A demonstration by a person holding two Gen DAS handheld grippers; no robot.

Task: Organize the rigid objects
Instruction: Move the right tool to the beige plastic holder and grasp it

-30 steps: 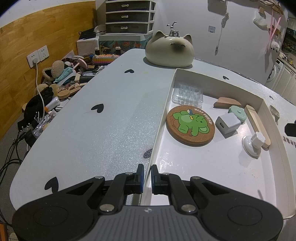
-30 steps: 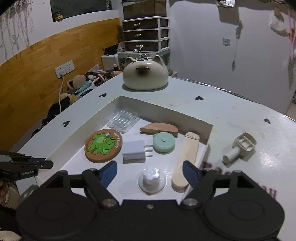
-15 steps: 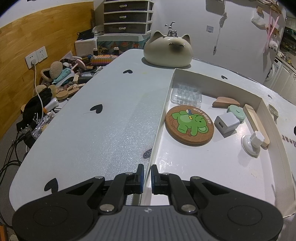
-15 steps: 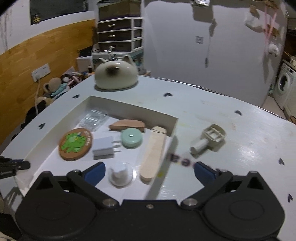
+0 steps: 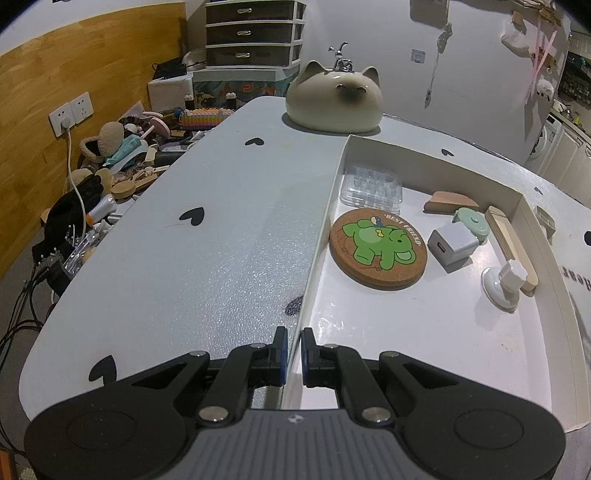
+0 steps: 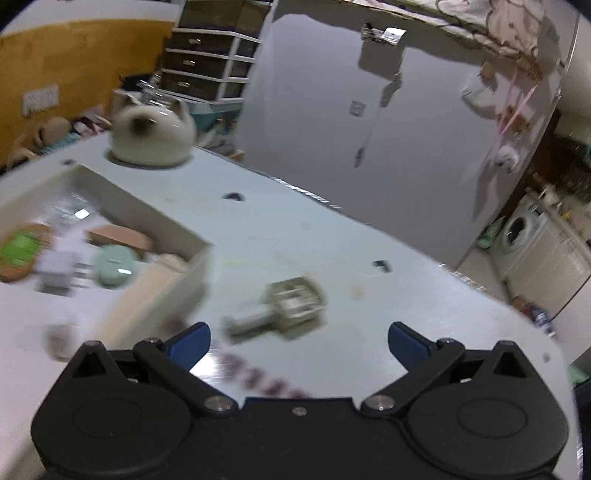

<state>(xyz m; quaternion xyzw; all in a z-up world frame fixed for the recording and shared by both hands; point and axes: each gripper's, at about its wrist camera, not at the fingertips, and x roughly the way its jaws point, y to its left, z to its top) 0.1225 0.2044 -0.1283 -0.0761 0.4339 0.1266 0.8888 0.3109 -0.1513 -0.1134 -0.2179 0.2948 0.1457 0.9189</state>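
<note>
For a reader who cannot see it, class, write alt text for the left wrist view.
The left hand-held gripper is shut on the white tray's near wall. In the tray lie a frog coaster, charger and clear case.

I'm looking into a lived-in home: a washing machine [image 6: 517,232] stands by cabinets at the far right, and a plastic drawer unit [image 5: 255,33] sits behind the heart-patterned desk [image 5: 207,236]. Toys and oddments [image 5: 122,155] are heaped under a wall socket [image 5: 70,112], and blurred laundry, I think, hangs overhead.

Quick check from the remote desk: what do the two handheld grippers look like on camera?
Both match: left gripper and right gripper have black linkage arms with silver pivot screws, round black housings and blue fingertip pads. The left shows a ribbed grey centre plate. No cables, hands or sleeves visible.
</note>
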